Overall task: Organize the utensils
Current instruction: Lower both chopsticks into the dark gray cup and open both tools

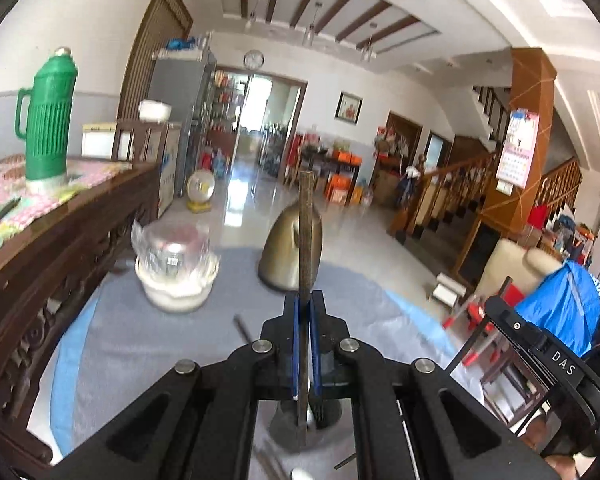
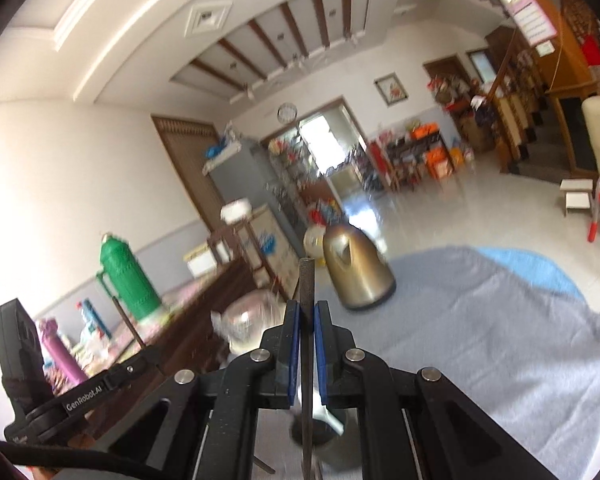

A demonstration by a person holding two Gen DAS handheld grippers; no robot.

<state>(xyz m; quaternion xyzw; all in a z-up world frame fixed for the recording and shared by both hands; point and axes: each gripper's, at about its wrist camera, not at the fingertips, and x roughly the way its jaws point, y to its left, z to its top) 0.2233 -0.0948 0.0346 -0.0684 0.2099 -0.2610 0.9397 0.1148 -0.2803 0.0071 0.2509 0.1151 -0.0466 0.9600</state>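
My left gripper (image 1: 305, 300) is shut on a dark chopstick (image 1: 306, 232) that stands upright between its blue pads, its lower end over a dark round utensil holder (image 1: 332, 420) on the grey cloth. My right gripper (image 2: 307, 308) is shut on another dark chopstick (image 2: 306, 280), also upright, above the same holder (image 2: 328, 436), where a white spoon (image 2: 328, 412) rests. More loose chopsticks (image 1: 242, 328) lie on the cloth. The left gripper's body and its held chopstick (image 2: 128, 320) show at the left of the right wrist view.
A gold kettle (image 1: 292, 252) and a clear-lidded white container (image 1: 176, 268) stand on the round table with grey cloth (image 1: 140, 340). A carved wooden sideboard (image 1: 60, 232) with a green thermos (image 1: 50, 120) is on the left. The right gripper's body (image 1: 540, 344) is at the right.
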